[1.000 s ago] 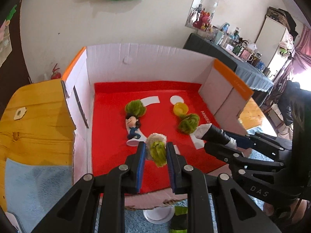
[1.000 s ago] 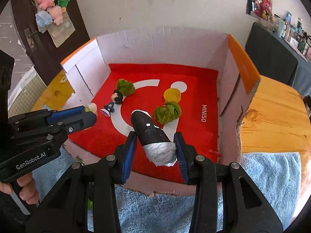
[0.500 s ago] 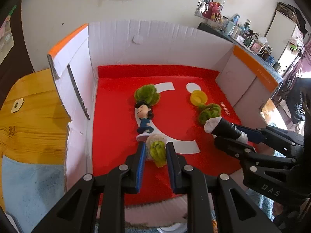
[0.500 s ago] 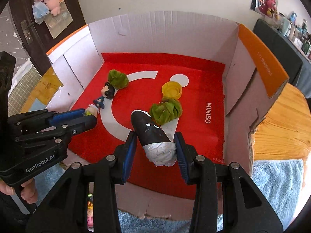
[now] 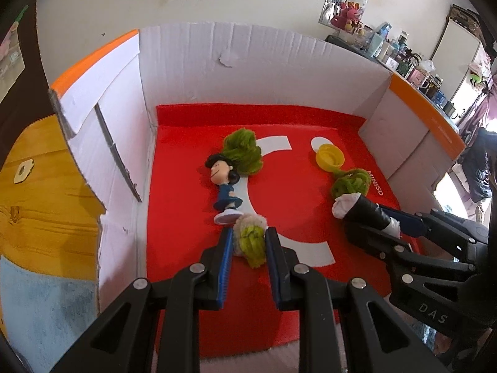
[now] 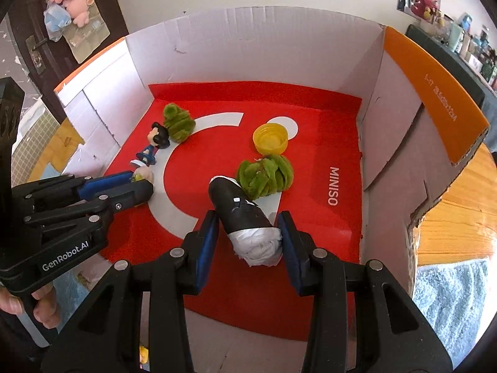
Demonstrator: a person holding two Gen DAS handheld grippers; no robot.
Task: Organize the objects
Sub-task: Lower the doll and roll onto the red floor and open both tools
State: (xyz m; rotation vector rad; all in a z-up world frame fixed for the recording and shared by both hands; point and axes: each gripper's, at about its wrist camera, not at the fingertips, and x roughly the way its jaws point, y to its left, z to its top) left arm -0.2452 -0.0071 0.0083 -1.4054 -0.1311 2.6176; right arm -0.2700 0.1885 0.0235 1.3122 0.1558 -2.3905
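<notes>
A cardboard box (image 5: 257, 62) with a red liner holds two green fuzzy balls (image 5: 243, 152) (image 5: 351, 181), a yellow cap (image 5: 330, 157) and a small figurine (image 5: 225, 186) lying on its side. My left gripper (image 5: 248, 239) is shut on a green-and-white fuzzy toy (image 5: 250, 239), low over the liner just in front of the figurine's base. My right gripper (image 6: 248, 227) is shut on a black roll stuffed with white cloth (image 6: 245, 217), held over the liner near the right green ball (image 6: 265, 177). The left gripper (image 6: 136, 186) also shows at the left of the right wrist view.
The box stands on a wooden table (image 5: 34, 186) with a blue towel (image 6: 450, 304) along the near edge. Its walls and orange-topped flaps (image 6: 431, 99) rise on three sides. A hand (image 6: 34, 307) holds the left tool. Cluttered shelves (image 5: 403, 59) lie beyond.
Both grippers have sunk and moved forward into the box, each keeping hold of its object. The box's contents have stayed in place.
</notes>
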